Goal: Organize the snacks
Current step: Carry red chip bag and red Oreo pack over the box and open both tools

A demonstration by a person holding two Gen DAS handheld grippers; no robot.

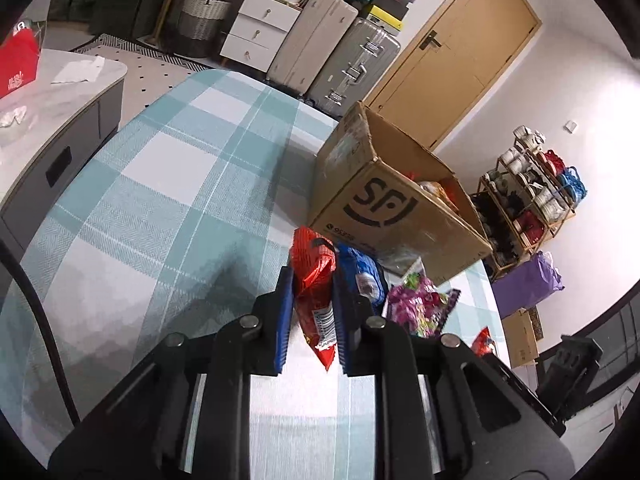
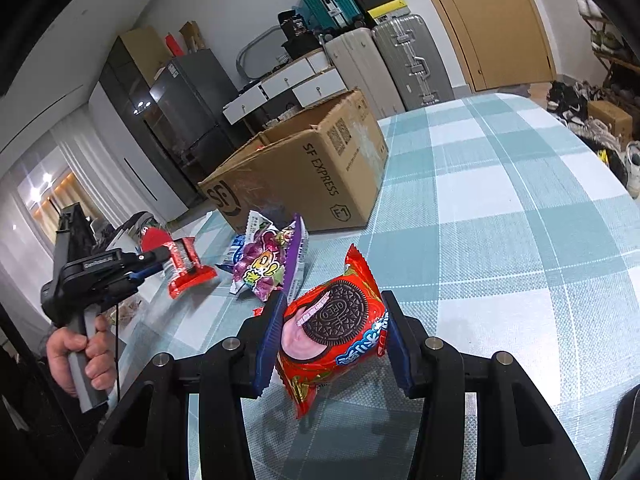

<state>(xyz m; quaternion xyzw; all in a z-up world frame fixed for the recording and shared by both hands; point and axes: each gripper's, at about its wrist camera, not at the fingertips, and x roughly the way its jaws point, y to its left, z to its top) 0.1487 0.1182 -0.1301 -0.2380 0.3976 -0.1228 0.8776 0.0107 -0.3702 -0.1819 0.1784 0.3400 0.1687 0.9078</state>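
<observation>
My left gripper (image 1: 314, 280) is shut on a small red snack packet (image 1: 316, 276), pinched upright between its blue pads; the right wrist view shows that same gripper (image 2: 160, 258) at the left with the red packet (image 2: 184, 268) hanging from its tips. My right gripper (image 2: 335, 300) is shut on a red Oreo packet (image 2: 332, 328) just over the checked tablecloth (image 2: 500, 240). A purple candy bag (image 2: 264, 264) and a blue packet (image 2: 236, 250) lie between the two grippers. The open cardboard box (image 2: 296, 172) stands behind them with some snacks inside (image 1: 436, 190).
Another red packet (image 1: 482, 340) lies near the table's right edge. A grey cabinet (image 1: 60, 152) stands beside the table. Suitcases (image 1: 340, 56), white drawers (image 1: 260, 20), a wooden door (image 1: 460, 52) and a shoe rack (image 1: 528, 196) line the walls. A hand (image 2: 80, 356) grips the left tool's handle.
</observation>
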